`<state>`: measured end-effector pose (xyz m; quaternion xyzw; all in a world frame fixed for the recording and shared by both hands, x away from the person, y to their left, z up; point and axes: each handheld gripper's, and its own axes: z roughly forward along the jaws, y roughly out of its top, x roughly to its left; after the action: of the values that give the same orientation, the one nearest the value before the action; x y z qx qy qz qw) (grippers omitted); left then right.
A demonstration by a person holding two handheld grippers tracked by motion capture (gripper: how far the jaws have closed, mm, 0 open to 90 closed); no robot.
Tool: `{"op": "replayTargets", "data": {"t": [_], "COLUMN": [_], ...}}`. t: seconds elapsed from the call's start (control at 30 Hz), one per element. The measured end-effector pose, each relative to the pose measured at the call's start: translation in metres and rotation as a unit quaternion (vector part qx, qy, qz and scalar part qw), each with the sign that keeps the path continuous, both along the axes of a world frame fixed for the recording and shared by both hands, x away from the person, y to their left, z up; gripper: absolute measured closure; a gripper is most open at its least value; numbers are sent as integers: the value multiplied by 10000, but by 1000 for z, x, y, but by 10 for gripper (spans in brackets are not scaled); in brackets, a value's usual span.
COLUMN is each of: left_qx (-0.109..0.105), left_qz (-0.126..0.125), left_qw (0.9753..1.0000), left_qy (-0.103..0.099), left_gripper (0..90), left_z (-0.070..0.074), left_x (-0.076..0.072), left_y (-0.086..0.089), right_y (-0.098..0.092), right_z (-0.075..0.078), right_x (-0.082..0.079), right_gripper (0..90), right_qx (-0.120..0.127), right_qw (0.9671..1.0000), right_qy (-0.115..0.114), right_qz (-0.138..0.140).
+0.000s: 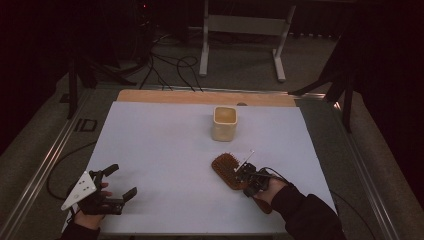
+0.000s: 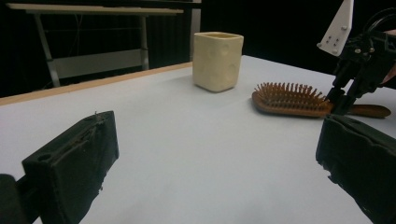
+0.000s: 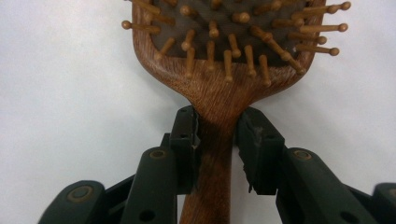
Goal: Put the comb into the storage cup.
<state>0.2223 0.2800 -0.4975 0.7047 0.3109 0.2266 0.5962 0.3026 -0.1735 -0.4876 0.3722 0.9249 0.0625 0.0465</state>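
Over at the near left corner of the white-covered worktop [image 1: 165, 150], the left gripper [image 1: 122, 182] sits in the person's left hand [image 1: 90, 212], jaws spread wide apart with nothing between them. In its own view those jaws are cut off at the bottom edge, just bare surface in the gap. Middle far, there's a cream square-sided ceramic cup [image 1: 224, 123] standing upright; can't make out what's inside it, if anything. To the right and nearer, the brown wooden paddle hairbrush with wooden bristle pins [image 1: 227, 169] lies flat, bristles up. The right gripper [image 3: 217, 140] has its jaws clenched on the brush's neck, right where handle meets head. The handle's end is mostly hidden under the right hand [image 1: 272, 190] and dark sleeve [image 1: 307, 215] in the high view.
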Motion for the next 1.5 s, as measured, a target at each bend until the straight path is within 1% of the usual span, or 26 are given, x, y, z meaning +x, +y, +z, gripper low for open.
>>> {"op": "replayTargets", "data": {"t": [0.07, 0.17, 0.2, 0.27, 0.33, 0.4, 0.43, 0.5, 0.53, 0.57, 0.6, 0.7, 0.73, 0.8, 0.9, 0.93, 0.97, 1.07, 1.1, 1.17, 1.2, 1.23, 1.27, 1.4, 1.43, 1.5], "left_qx": [-4, 0, -1, -3, -2, 4, 3, 10, 12, 10, 6, -3, 8, 8, 13, 11, 12, 18, 23, 20, 20, 27, 26, 41, 41, 45], "left_qz": [6, 8, 4, 1, -3, -7, -10, -7, -4, -3, -1, 5, 1, 1, 3, 2, 5, 2, 1, 3, 3, 5, 4, -13, -14, -8], "left_qw": [10000, 10000, 10000, 10000, 10000, 10000, 10000, 10000, 10000, 10000, 10000, 10000, 10000, 10000, 10000, 10000, 10000, 10000, 10000, 10000, 10000, 10000, 10000, 10000, 9999, 9999], "left_qy": [7, 11, 13, 16, 30, 29, 30, 36, 41, 50, 50, 50, 51, 51, 52, 56, 62, 65, 61, 71, 71, 75, 77, 90, 91, 102], "left_gripper": [0, 0, 0, 0, 0, 0, 0, 0, 0, 0, 0, 0, 0, 0, 0, 0, 0, 0, 0, 0, 0, 0, 0, 0, 0, 0], "left_z": [0, 0, 0, 0, -1, -1, -1, -1, -1, -1, -1, -1, -1, -1, -2, -2, -2, -2, -2, -2, -2, -2, -2, -3, -3, -3], "left_x": [0, 0, 0, 0, 0, 0, 0, 1, 1, 1, 1, 1, 1, 1, 1, 1, 2, 2, 2, 2, 2, 2, 2, 2, 2, 2], "left_y": [0, 0, 0, 0, 0, 0, 0, 0, 0, 0, 0, -1, -1, -1, 0, 0, 0, -1, -1, -1, -1, -1, -1, -2, -2, -2], "right_y": [1, 0, -1, -2, -2, -3, -3, -4, -4, -5, -5, -7, -8, -10, -12, -12, -13, -14, -14, -13, -13, -12, -12, -10, -8, -8], "right_z": [0, 0, 0, 0, 0, -1, -1, -1, -1, -1, -1, -2, -2, -2, -3, -3, -3, -3, -3, -2, -2, 1, 1, 8, 11, 13], "right_x": [1, 2, 3, 3, 3, 0, 0, -2, -2, -4, -4, -8, -10, -10, -12, -13, -13, -12, -12, -13, -13, -14, -14, -15, -15, -15], "right_gripper": [684, 684, 691, 693, 699, 724, 724, 728, 728, 730, 730, 731, 732, 732, 731, 731, 731, 731, 731, 731, 731, 731, 731, 731, 730, 730], "right_qx": [-38, -13, 31, 83, 95, 137, 137, 157, 157, 210, 210, 311, 348, 385, 500, 572, 599, 770, 770, 879, 879, 957, 957, 1159, 1222, 1248], "right_qw": [10000, 9999, 9999, 9999, 9999, 9998, 9998, 9998, 9998, 9997, 9997, 9992, 9988, 9986, 9975, 9970, 9968, 9953, 9953, 9941, 9941, 9931, 9931, 9900, 9884, 9878], "right_qy": [28, 95, 131, 125, 119, 31, 31, -79, -79, -127, -127, -259, -337, -363, -495, -520, -521, -579, -579, -622, -622, -670, -670, -801, -907, -934], "right_qz": [-8, 96, 29, -22, -12, -141, -141, -87, -87, -58, -58, -48, -49, -19, -2, -63, -41, -106, -106, -88, -88, -70, -70, -25, -2, -8]}}
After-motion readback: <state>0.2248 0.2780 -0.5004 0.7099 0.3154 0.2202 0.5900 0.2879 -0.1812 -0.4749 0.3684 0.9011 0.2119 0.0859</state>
